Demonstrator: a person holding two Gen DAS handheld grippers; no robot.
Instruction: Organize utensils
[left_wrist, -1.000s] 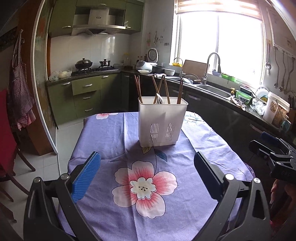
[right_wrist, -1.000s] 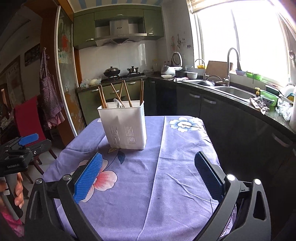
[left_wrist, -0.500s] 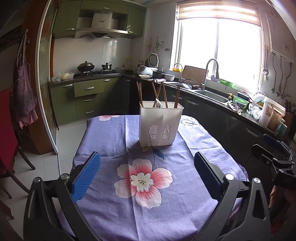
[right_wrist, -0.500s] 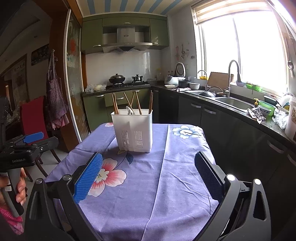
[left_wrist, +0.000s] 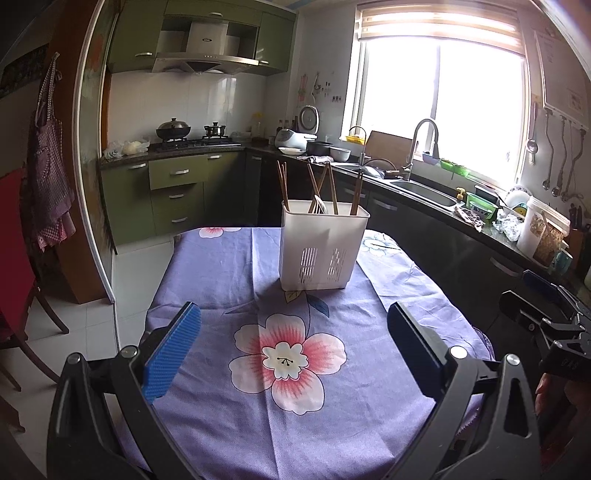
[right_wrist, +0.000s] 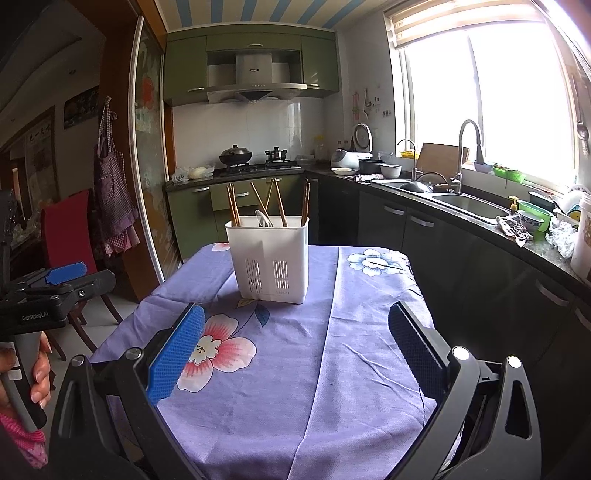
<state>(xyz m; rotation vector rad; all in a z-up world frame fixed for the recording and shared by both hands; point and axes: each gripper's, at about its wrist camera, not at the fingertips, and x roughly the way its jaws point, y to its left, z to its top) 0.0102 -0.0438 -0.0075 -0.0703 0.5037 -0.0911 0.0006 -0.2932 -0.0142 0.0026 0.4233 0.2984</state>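
A white slotted utensil holder (left_wrist: 320, 246) stands upright on the purple flowered tablecloth (left_wrist: 236, 273), past the middle of the table. It holds several wooden chopsticks (left_wrist: 283, 182) and a white spoon (left_wrist: 320, 205). It also shows in the right wrist view (right_wrist: 269, 257), with chopsticks (right_wrist: 233, 205) and the spoon (right_wrist: 263, 218). My left gripper (left_wrist: 293, 338) is open and empty, well short of the holder, above the table's near part. My right gripper (right_wrist: 295, 338) is open and empty, also short of the holder. Each gripper shows at the edge of the other's view, the right one (left_wrist: 546, 314) and the left one (right_wrist: 55, 291).
A dark kitchen counter with a sink (right_wrist: 469, 205) and dishes runs along the right. Green cabinets and a stove with pots (left_wrist: 173, 130) stand behind the table. A red chair (right_wrist: 70, 229) stands to the left. The tablecloth (right_wrist: 354, 332) hangs over the table edges.
Both grippers have drawn back and risen away from the holder, so the table looks smaller and more of the kitchen shows. Both stay open and empty.
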